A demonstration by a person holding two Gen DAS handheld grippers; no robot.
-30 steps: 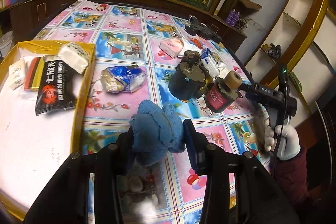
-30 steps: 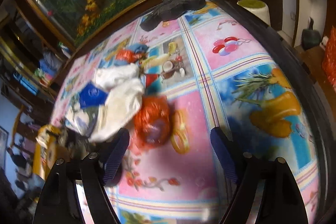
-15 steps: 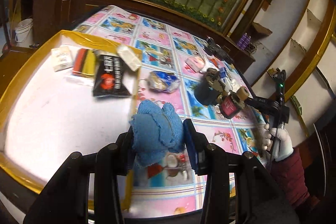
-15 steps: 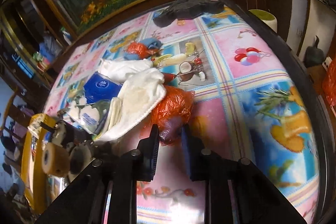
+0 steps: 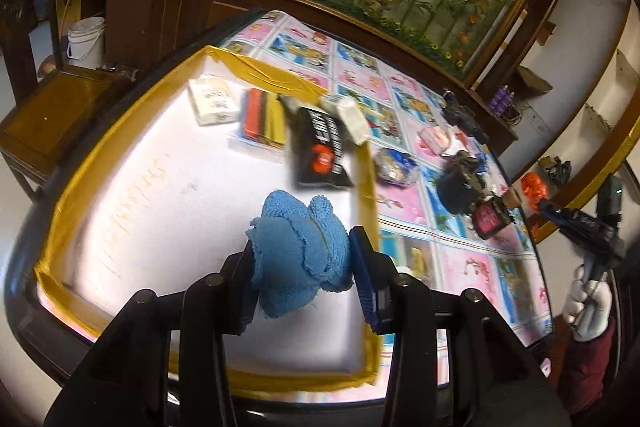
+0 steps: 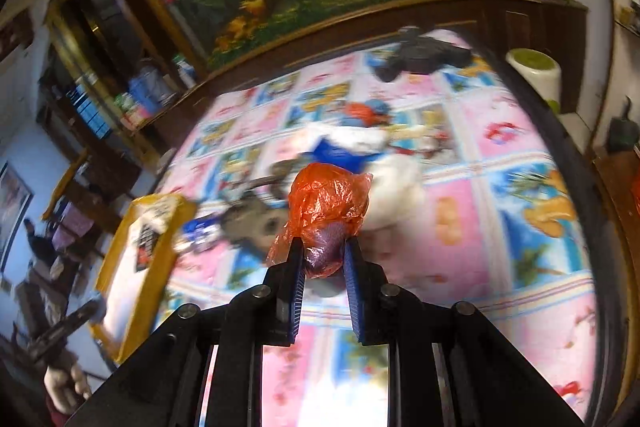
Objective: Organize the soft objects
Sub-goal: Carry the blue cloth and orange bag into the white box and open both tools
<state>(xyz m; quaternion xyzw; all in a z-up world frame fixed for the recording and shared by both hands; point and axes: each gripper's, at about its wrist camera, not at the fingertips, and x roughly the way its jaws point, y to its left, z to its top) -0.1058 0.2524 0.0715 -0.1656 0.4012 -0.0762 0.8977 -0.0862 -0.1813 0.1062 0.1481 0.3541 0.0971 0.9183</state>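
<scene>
Transport step: left tongs [image 5: 308, 259] pinching blue towel [image 5: 300, 251] above yellow-rimmed tray [image 5: 76, 187]; right tongs [image 6: 323, 267] pinching orange plastic bag [image 6: 330, 203] above tabletop [image 6: 480, 195], tray at 9 o'clock. Next, likely: lower, release towel onto bare tray.

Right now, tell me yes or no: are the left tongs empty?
No: the left tongs are clamped on a blue cloth held above the white tray.

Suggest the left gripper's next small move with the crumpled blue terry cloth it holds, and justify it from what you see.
Probably lower and release. The left gripper is shut on the crumpled blue terry cloth, which hangs above a bare white patch of the yellow-rimmed tray. The black snack packet and white tissue pack lie further back, so nothing seems to block a drop here.
</scene>
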